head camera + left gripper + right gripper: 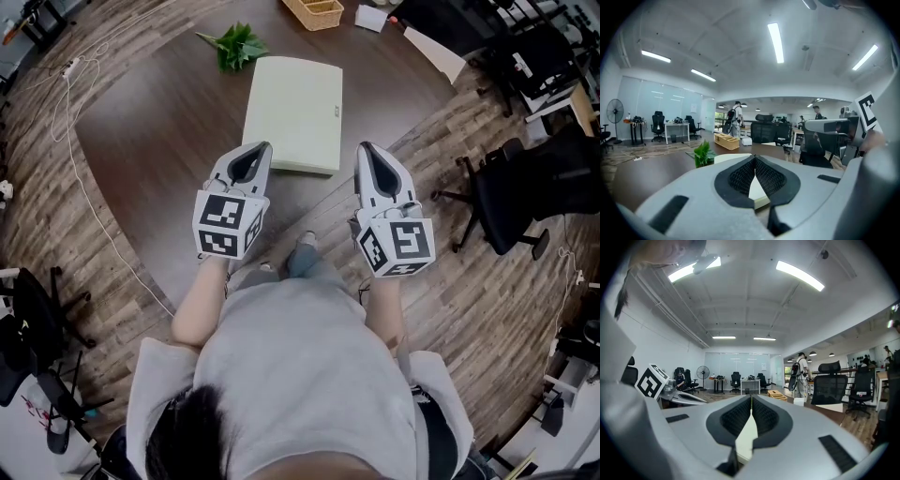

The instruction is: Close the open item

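Observation:
A pale green flat case (295,112) lies on the dark round table (159,122), its lid down flat. My left gripper (262,147) is shut, its tip just over the case's near left corner. My right gripper (364,147) is also shut, its tip just off the near right corner. Neither holds anything. In the left gripper view the left gripper (754,157) has its pads meeting at the tip, and the pale case (757,190) shows through the gap below them. The right gripper view shows the right gripper (751,397) with its tips together, the case (747,434) behind them.
A green plant sprig (234,44) lies beyond the case. A wooden tray (314,11) and a small white box (372,17) sit at the table's far edge. Black office chairs (511,197) stand to the right. A white cable (70,141) trails on the floor at left.

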Action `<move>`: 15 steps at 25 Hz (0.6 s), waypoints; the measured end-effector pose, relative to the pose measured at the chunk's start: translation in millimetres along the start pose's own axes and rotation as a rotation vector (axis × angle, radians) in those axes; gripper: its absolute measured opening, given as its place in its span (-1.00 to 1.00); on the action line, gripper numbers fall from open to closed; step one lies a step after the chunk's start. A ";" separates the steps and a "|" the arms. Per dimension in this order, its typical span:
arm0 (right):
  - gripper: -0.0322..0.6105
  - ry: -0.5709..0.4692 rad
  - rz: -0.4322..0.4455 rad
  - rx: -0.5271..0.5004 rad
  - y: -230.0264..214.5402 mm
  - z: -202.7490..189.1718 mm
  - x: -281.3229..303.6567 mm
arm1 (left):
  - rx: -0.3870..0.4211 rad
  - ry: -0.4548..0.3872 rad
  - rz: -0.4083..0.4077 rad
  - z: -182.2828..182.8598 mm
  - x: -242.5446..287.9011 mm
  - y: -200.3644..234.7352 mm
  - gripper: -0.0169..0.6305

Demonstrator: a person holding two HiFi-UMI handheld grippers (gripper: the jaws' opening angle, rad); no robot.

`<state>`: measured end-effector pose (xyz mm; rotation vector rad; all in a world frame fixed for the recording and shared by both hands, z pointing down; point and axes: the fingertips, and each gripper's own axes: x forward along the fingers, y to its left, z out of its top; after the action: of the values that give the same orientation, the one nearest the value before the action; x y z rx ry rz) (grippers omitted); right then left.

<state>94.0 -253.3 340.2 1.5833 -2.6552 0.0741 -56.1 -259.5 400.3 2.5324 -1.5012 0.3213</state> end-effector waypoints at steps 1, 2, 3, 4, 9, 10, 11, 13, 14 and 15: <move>-0.86 -0.002 -0.001 -0.002 4.7 0.7 -2.5 | -0.001 -0.017 0.011 3.6 -7.5 2.7 -0.92; -0.86 -0.003 -0.003 -0.006 8.8 1.4 -5.1 | -0.004 -0.034 0.022 7.1 -14.5 5.2 -0.92; -0.86 -0.005 -0.005 -0.009 12.3 2.1 -7.8 | -0.007 -0.051 0.033 10.5 -21.2 7.6 -0.92; -0.86 -0.007 -0.009 -0.012 15.4 3.0 -10.6 | -0.008 -0.066 0.044 13.6 -27.4 9.9 -0.92; -0.86 -0.019 -0.025 -0.020 29.2 8.7 -24.4 | 0.001 -0.121 0.084 25.8 -56.7 18.8 -0.92; -0.86 -0.022 -0.027 -0.022 31.7 9.8 -26.9 | -0.003 -0.131 0.088 28.1 -62.3 19.9 -0.92; -0.86 -0.024 -0.030 -0.024 34.3 10.9 -29.4 | -0.010 -0.141 0.090 30.4 -68.0 20.8 -0.92; -0.86 -0.027 -0.034 -0.028 39.9 13.0 -34.2 | -0.026 -0.164 0.091 35.4 -79.5 22.5 -0.92; -0.86 -0.030 -0.036 -0.031 42.7 14.2 -36.4 | -0.030 -0.177 0.092 38.3 -85.1 23.3 -0.92; -0.86 -0.033 -0.038 -0.034 45.3 15.4 -38.5 | -0.030 -0.191 0.094 41.4 -90.5 24.1 -0.92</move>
<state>72.1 -199.1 321.5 1.6378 -2.6347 0.0022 -115.7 -205.7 336.8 2.5349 -1.6825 0.0702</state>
